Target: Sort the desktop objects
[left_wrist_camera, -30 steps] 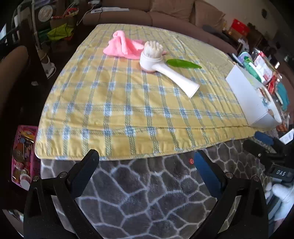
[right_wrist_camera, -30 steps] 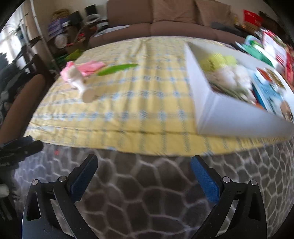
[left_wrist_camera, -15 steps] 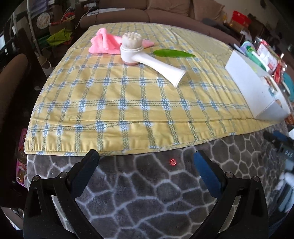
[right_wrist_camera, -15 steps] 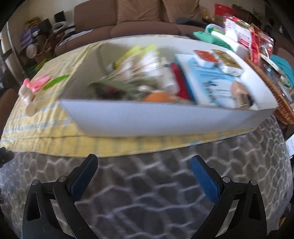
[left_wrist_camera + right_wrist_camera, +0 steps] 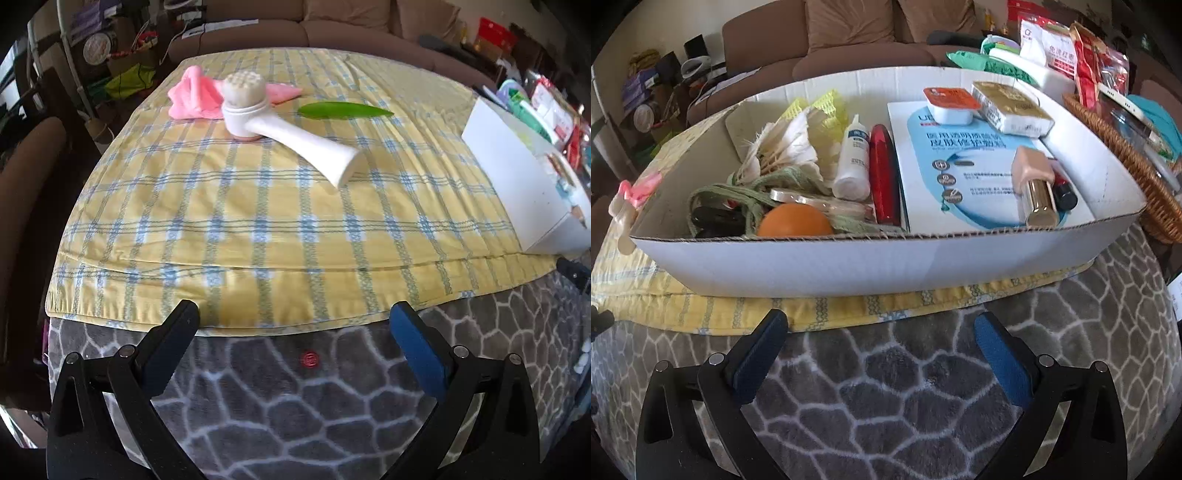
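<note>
A: On the worktop, what is the biggest thing?

B: The yellow plaid cloth (image 5: 258,206), spread over a grey blanket (image 5: 295,406) with a pale stone-like pattern. At the cloth's right end sits the white cardboard box (image 5: 849,266), the landmark for everything else.

A: What is inside that box?

B: On its right half lies a blue and white packet (image 5: 960,162), with a small tub with an orange lid (image 5: 951,103) and a gold-topped pack (image 5: 1012,107) on the packet's far end, and a beige and gold bottle (image 5: 1036,181) lying on its near right part. Left of the packet lie a red tube (image 5: 882,173) and a white bottle (image 5: 853,158) side by side. Near the box's front wall rests an orange (image 5: 794,221), touching some green netting (image 5: 753,192).

A: And outside the box?

B: Well left of it on the cloth lies a white brush (image 5: 280,125), bristle head up, handle pointing toward the box. A pink cloth (image 5: 199,96) lies just behind the brush head, and a green leaf (image 5: 343,110) lies between brush and box. A wicker basket (image 5: 1123,158) stands against the box's right side.

A: The grippers?

B: The left gripper (image 5: 295,328) is spread wide and empty, over the blanket at the cloth's near edge, well left of the box. The right gripper (image 5: 881,332) is also spread wide and empty, just in front of the box's front wall.
</note>
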A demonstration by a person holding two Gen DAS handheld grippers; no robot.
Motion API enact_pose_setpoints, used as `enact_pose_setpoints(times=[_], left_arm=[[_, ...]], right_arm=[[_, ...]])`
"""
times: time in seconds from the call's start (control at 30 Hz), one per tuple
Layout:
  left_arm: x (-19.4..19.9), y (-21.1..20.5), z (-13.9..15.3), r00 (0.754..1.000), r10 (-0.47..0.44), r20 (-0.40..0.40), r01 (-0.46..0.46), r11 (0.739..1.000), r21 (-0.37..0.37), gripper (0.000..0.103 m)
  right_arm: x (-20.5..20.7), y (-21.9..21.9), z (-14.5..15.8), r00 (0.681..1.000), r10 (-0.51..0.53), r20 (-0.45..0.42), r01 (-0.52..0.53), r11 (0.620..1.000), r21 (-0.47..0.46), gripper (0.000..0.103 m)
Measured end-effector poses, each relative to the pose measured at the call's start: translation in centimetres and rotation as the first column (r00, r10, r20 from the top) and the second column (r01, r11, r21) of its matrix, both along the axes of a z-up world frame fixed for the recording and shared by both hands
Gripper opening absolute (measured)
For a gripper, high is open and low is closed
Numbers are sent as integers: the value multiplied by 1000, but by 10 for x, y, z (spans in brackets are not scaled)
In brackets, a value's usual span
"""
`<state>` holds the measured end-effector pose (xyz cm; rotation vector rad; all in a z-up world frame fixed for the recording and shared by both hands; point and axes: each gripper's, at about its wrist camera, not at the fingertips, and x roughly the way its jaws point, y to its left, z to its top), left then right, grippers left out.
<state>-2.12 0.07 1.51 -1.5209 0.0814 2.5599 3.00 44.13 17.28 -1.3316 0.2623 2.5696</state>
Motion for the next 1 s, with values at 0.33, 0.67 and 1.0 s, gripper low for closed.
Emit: enact_pose_setpoints(times=[0.33,0.67,1.0], left_arm=[[4,26,-6,998,65,-21,-66,997,-46,103],[15,27,-10,991,62,-118,-68,997,-41,103],[16,24,-9,991,62,-118,-67,997,-37,103]], right_arm=[[2,-6,-4,998,47,-30,-46,999,29,103],[0,-4,-5,998,55,-25,-54,998,35,103],[0,-4,-5,998,55,-26,-54,998,35,103]])
